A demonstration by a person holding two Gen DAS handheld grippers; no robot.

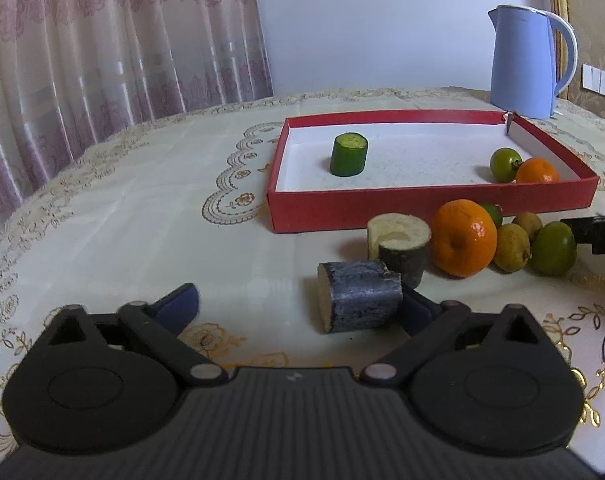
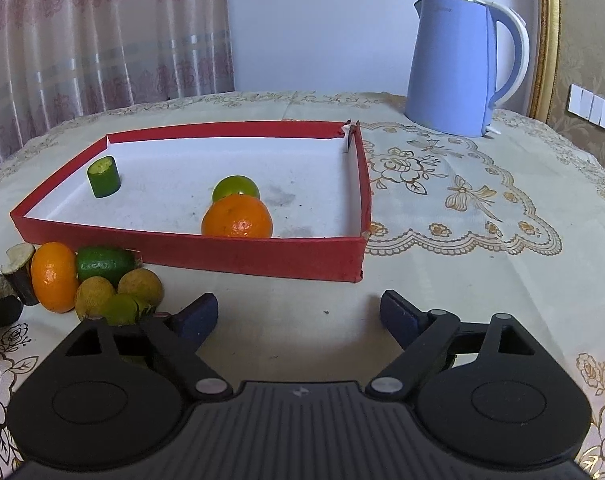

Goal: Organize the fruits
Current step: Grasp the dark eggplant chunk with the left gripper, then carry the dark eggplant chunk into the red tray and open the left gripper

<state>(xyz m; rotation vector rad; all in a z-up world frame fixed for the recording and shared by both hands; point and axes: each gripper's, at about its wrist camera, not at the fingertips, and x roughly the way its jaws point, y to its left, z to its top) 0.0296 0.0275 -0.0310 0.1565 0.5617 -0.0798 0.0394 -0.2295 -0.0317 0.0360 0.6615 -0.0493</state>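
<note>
Left gripper [image 1: 298, 304] jaws spread wide; dark sugarcane chunk [image 1: 358, 296] lies on the tablecloth [image 1: 122, 220] between them, against the right pad, maybe touching, not clamped. Right gripper [image 2: 298, 312] jaws apart, empty. Red tray [image 2: 262, 258] holds a green cucumber piece [image 2: 103, 176], a green fruit [image 2: 235, 188], an orange [image 2: 237, 216]. Loose fruit pile [image 2: 98, 280] sits just outside the tray's front wall. Blue kettle [image 2: 458, 64] behind.

low wrist views sharing red tray [image 1: 422, 208]
</note>
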